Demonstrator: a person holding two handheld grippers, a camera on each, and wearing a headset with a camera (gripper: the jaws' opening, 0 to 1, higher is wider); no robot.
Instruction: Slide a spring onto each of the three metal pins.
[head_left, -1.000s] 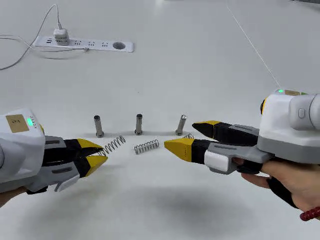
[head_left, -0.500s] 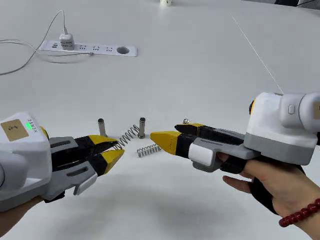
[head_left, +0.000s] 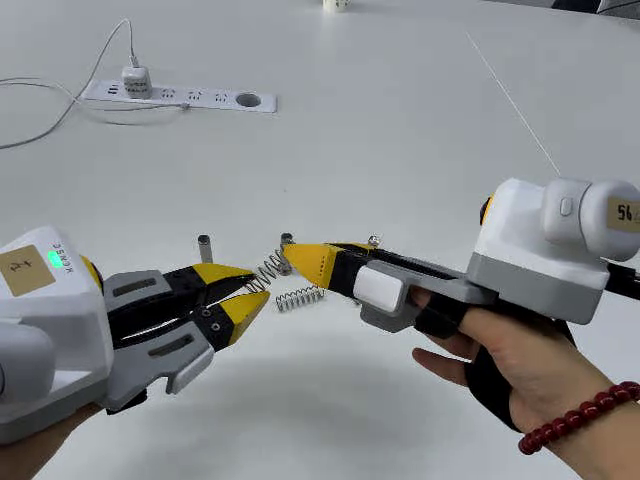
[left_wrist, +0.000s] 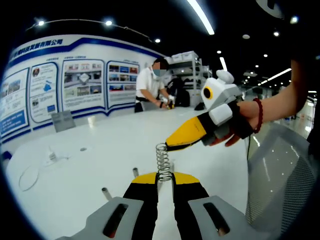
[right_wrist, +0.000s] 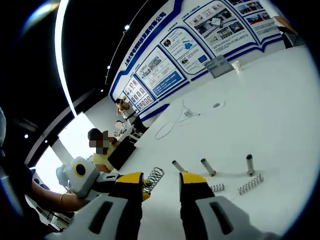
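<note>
Yellow-tipped, our left gripper (left_wrist: 160, 176) is clamped on one end of a spring (left_wrist: 162, 159), near the tip of our right gripper (right_wrist: 161, 181), whose jaws stand apart. The right gripper view gives us three upright pins (right_wrist: 207, 167) with two loose springs (right_wrist: 251, 184) beside them; in the head view the right gripper covers part of that row. White table (head_left: 400, 130), power strip (head_left: 180, 96) far left, display boards (left_wrist: 85, 80) on the wall.

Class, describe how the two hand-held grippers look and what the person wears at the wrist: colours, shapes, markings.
Both the left gripper and the right gripper have white boxy bodies, grey mid-sections and black tapering fingers with yellow tips. The left bears a tan sticker and green light; the right a tan label. A red bead bracelet circles the right wrist.
</note>
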